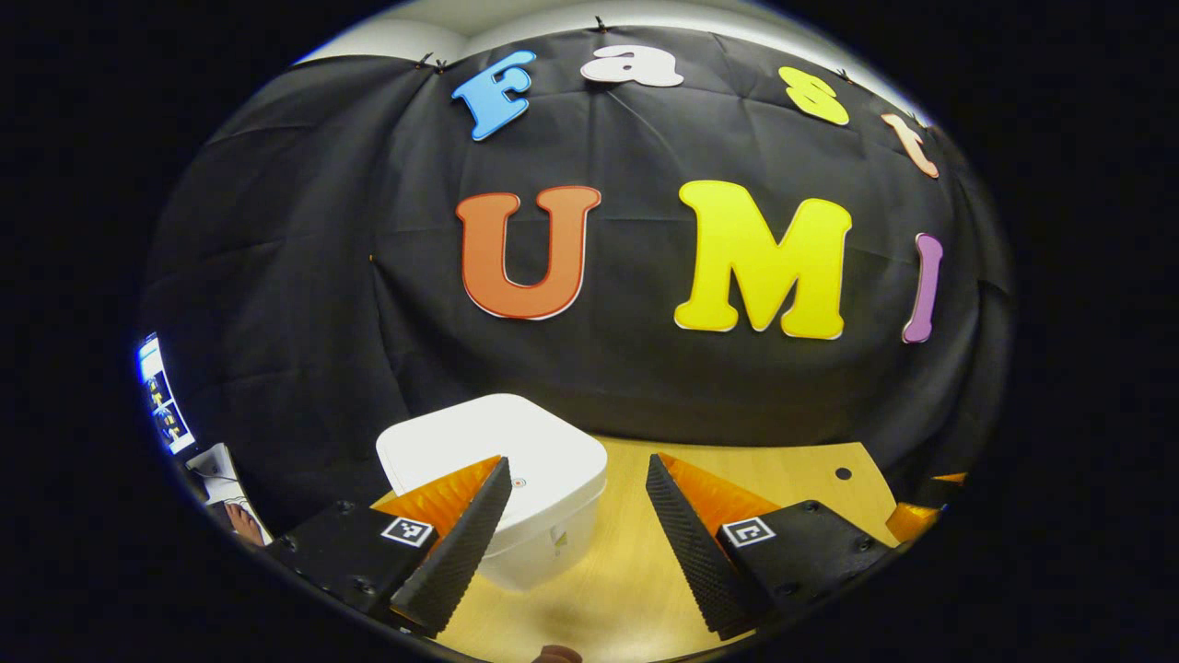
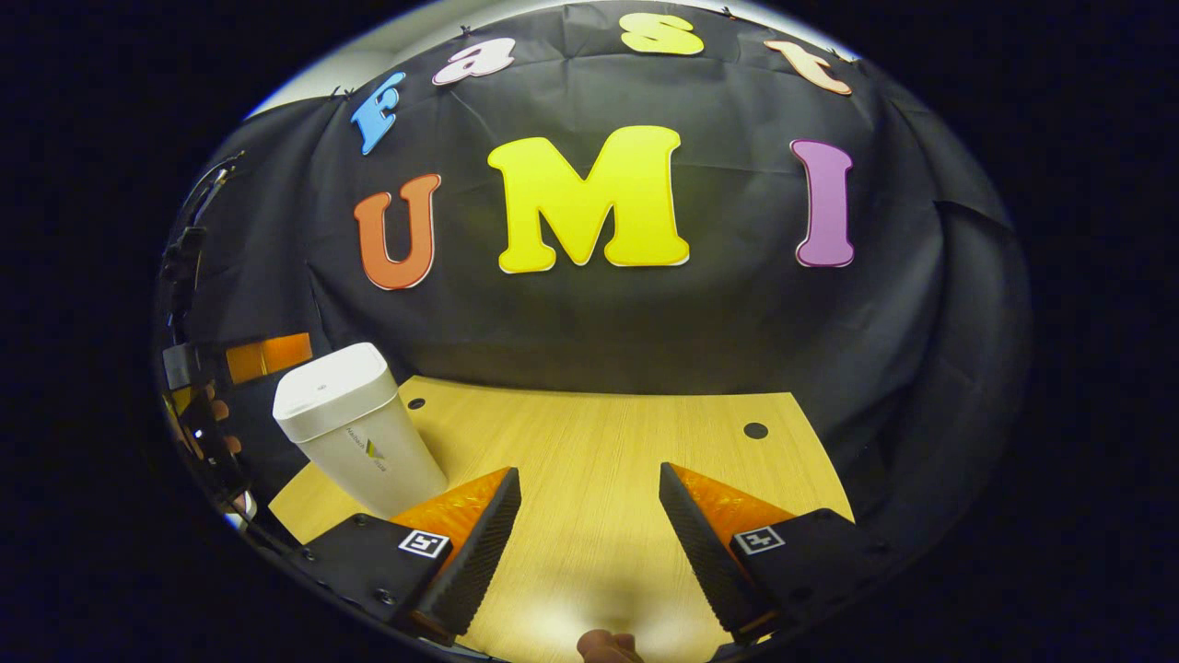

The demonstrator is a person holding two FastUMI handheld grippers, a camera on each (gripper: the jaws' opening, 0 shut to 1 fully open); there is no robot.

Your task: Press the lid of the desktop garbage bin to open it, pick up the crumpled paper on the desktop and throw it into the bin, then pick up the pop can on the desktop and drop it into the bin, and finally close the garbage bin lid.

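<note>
Currently bin (image 1: 516, 479) sits shut just ahead-left of the left gripper (image 1: 576, 497), nearer than the right gripper (image 2: 589, 516); both fingers spread wide, holding nothing.

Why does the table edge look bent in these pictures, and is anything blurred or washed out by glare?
In the left gripper view, the fisheye lens bows the wooden table and wall cloth; the white bin looks sharp, its lid evenly lit. In the right gripper view, the table's far edge curves likewise, a bright patch of glare sits on the wood near the bottom, and the bin leans from distortion. Both views darken toward the edges.
</note>
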